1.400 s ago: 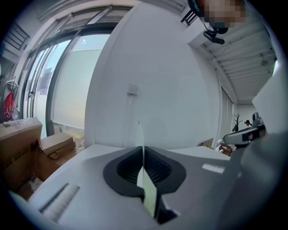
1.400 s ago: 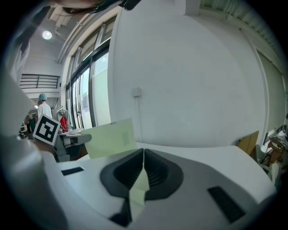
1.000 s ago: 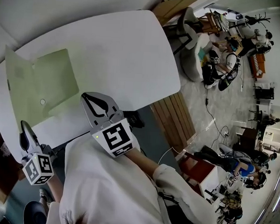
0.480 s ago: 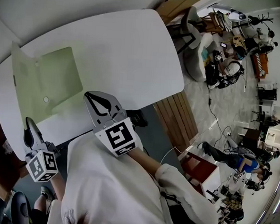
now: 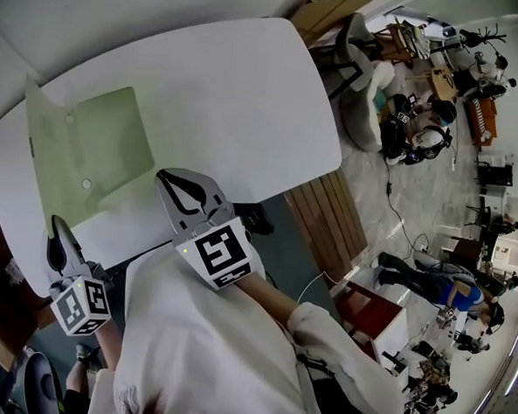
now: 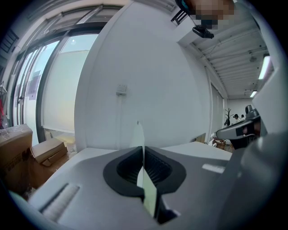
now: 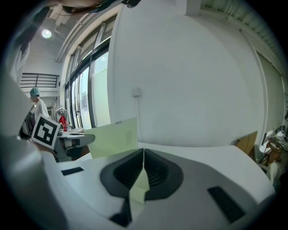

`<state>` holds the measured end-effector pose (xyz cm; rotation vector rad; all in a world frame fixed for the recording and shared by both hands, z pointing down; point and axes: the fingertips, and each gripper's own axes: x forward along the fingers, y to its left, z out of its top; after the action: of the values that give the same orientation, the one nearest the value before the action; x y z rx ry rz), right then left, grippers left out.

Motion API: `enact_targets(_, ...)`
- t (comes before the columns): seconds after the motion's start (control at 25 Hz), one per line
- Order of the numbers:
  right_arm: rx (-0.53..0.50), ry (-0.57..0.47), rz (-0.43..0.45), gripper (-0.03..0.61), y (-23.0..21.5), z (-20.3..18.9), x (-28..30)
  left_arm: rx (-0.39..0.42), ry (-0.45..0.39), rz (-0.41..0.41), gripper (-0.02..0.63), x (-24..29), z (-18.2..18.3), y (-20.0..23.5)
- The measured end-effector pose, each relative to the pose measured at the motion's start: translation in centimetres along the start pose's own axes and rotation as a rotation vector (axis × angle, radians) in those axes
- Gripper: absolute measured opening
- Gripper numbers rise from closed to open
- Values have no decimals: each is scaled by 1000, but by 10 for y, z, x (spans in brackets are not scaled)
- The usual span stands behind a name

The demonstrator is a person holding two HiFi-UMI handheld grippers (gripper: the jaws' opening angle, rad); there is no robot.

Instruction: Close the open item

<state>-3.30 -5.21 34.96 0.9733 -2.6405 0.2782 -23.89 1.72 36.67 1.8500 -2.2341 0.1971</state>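
Note:
A pale green folder (image 5: 96,148) lies open on the white table (image 5: 239,96). Its left flap (image 5: 37,140) stands raised and it has a small snap button (image 5: 86,183). My left gripper (image 5: 56,236) hovers off the table's near left corner, shut and holding nothing. My right gripper (image 5: 175,184) is shut and empty, and sits over the near edge just right of the folder. The left gripper view has the left gripper (image 6: 143,155) facing the raised flap (image 6: 138,134) edge-on. In the right gripper view, the folder (image 7: 114,137) lies ahead and left of the right gripper (image 7: 143,153).
A white wall (image 6: 148,81) rises behind the table. A wooden slatted bench (image 5: 324,219) stands at the table's right end, with chairs (image 5: 362,94), cables and people further right. Cardboard boxes (image 6: 27,150) sit on the floor at the left.
The head view has shifted a little. Neither gripper has visibly moved against the table, and the folder lies as before.

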Motion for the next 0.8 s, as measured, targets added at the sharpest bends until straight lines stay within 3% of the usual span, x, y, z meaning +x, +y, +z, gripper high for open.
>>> enact_targets(0.8,1,-1,-3,11,-1,2,0,28,6,-41,9,1,2,-14)
